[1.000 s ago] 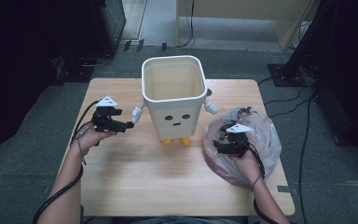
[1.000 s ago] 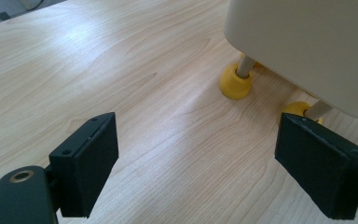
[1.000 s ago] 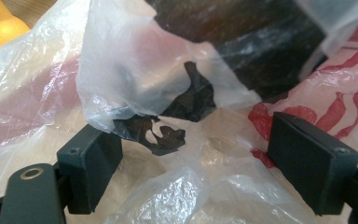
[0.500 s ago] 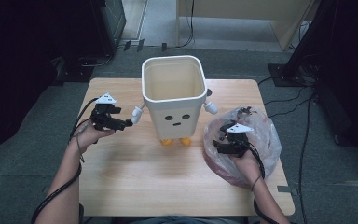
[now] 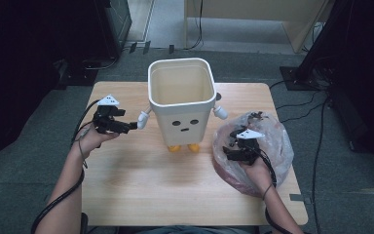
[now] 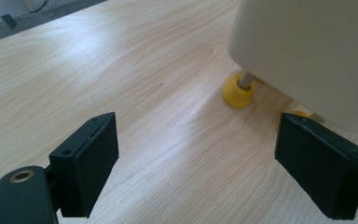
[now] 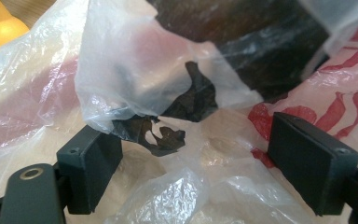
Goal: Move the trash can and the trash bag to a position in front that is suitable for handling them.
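1. Moved the left gripper [image 5: 126,126] slightly toward the cream bin [image 5: 181,105] compared with a second earlier; right gripper [image 5: 233,154] much as before.
2. Bin near the table's [image 5: 141,195] far edge; plastic bag [image 5: 268,146] at the right edge; bare wood along the near edge.
3. Left jaws wide apart, empty, near the bin's yellow foot [image 6: 237,92].
4. Right jaws wide apart, pressed into the bag's film [image 7: 135,70], clamping nothing.

- The square cream plastic bin [image 5: 181,102] has a small dark dotted face on its front, white stubby arms and yellow round feet [image 6: 237,92].
- The crumpled clear plastic bag [image 5: 268,141] bears red streaks over dark contents.
- The pale wooden bench [image 5: 141,180] shows light grain.
- Both tools have black jaws.
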`<state>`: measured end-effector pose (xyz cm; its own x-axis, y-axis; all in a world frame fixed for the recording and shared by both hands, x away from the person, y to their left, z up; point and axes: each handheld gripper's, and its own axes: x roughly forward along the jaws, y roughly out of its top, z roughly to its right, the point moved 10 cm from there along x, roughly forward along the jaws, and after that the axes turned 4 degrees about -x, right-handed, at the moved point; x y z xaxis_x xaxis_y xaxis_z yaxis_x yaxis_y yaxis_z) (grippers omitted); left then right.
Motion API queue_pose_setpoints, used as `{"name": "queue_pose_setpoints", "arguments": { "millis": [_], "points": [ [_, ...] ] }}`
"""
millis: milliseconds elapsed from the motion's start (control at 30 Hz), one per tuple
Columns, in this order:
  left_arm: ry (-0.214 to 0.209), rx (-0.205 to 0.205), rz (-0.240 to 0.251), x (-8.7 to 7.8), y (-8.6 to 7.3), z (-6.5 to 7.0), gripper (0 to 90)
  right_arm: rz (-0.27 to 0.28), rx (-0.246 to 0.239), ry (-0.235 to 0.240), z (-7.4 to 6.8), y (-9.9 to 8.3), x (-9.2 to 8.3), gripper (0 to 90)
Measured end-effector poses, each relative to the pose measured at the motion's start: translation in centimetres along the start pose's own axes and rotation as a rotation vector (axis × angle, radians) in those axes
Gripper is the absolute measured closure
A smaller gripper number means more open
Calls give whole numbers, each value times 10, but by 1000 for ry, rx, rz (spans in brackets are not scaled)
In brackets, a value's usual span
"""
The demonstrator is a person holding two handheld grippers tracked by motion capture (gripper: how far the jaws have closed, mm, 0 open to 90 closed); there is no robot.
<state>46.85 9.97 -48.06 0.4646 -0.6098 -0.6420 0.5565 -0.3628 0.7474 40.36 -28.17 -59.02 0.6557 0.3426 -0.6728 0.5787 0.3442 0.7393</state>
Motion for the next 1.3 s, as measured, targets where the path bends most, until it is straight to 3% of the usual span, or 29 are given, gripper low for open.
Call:
{"name": "queue_pose_setpoints", "arguments": {
  "millis": [533,1167,1300],
  "points": [
    [-2,-8,-27,-4,18,-6,137,0,1,2,-1,0,0,177],
    [-13,-15,-7,-13,40,-8,137,-1,1,3,-1,0,0,175],
    [-6,0,-9,-16,44,-8,137,-1,0,3,-1,0,0,175]
  ]
}}
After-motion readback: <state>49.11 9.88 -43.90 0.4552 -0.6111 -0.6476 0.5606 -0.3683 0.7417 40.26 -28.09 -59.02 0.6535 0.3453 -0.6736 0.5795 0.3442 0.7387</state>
